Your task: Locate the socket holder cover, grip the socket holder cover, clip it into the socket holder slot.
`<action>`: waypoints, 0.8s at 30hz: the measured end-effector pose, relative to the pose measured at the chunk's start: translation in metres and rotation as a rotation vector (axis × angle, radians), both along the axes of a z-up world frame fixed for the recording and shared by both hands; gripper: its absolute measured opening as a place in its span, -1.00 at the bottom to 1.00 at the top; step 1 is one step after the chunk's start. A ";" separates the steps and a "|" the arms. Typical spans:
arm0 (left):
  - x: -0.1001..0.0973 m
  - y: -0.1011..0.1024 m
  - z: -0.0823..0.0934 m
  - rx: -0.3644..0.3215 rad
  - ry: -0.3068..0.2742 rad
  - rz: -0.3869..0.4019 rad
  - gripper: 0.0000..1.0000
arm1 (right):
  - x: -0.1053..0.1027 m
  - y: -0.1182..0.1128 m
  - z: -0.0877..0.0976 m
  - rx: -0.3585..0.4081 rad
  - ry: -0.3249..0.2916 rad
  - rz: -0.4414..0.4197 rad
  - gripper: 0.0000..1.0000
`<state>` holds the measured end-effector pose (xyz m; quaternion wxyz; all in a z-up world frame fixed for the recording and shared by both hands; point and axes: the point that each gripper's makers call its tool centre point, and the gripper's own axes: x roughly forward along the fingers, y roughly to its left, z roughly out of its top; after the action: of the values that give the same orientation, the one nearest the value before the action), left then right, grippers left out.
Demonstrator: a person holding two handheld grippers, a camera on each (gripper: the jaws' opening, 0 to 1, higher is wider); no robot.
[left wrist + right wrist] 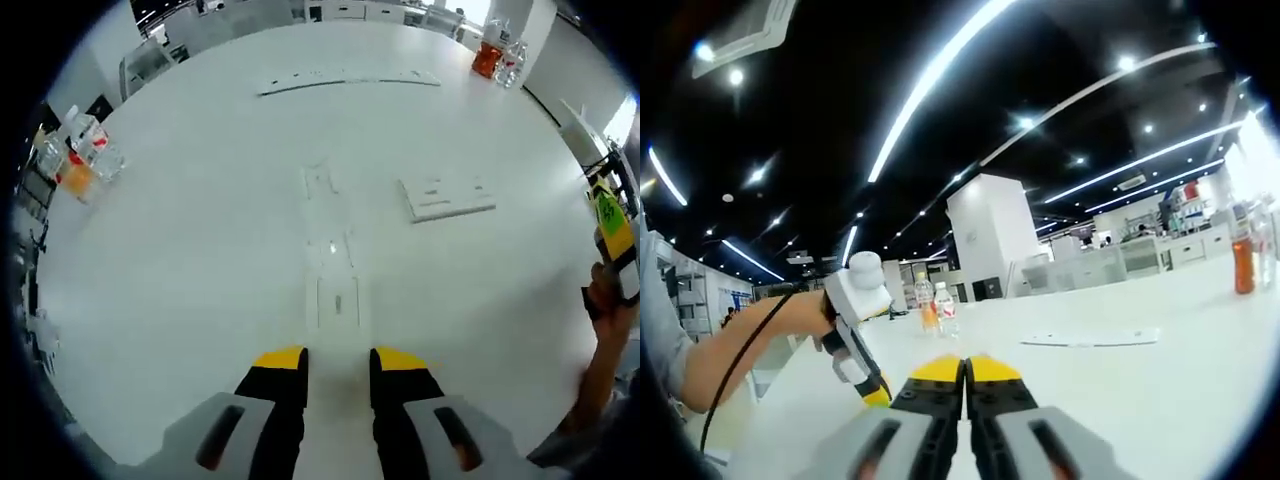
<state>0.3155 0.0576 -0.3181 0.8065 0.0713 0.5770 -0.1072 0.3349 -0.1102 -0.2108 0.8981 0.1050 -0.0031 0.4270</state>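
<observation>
Two white pieces lie ahead of me on the white table (200, 260): a long socket holder (331, 265) stretching away from my left gripper (337, 362), and the socket holder cover (448, 197), a flat plate to its right and a little farther off. My left jaws stand apart with nothing between them, their yellow tips just short of the holder's near end. A long white strip (350, 80) lies across the far side, with bottles (497, 55) at the far right and more bottles (80, 155) at the left edge. My right gripper (964, 370) is held level above the table, jaws pressed together, holding nothing, and my left hand (805, 315) shows beside it.
</observation>
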 end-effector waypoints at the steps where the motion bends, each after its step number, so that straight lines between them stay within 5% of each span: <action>1: -0.001 -0.001 0.000 -0.009 0.004 0.004 -0.50 | 0.000 0.000 0.000 -0.002 0.000 0.000 -0.94; 24: -0.013 -0.009 -0.001 -0.051 0.031 0.062 -0.50 | -0.003 0.004 -0.001 -0.012 0.005 0.013 -0.94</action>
<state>0.3029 0.0482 -0.3192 0.8020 0.0311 0.5885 -0.0978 0.3318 -0.1064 -0.2120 0.8960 0.1007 0.0022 0.4325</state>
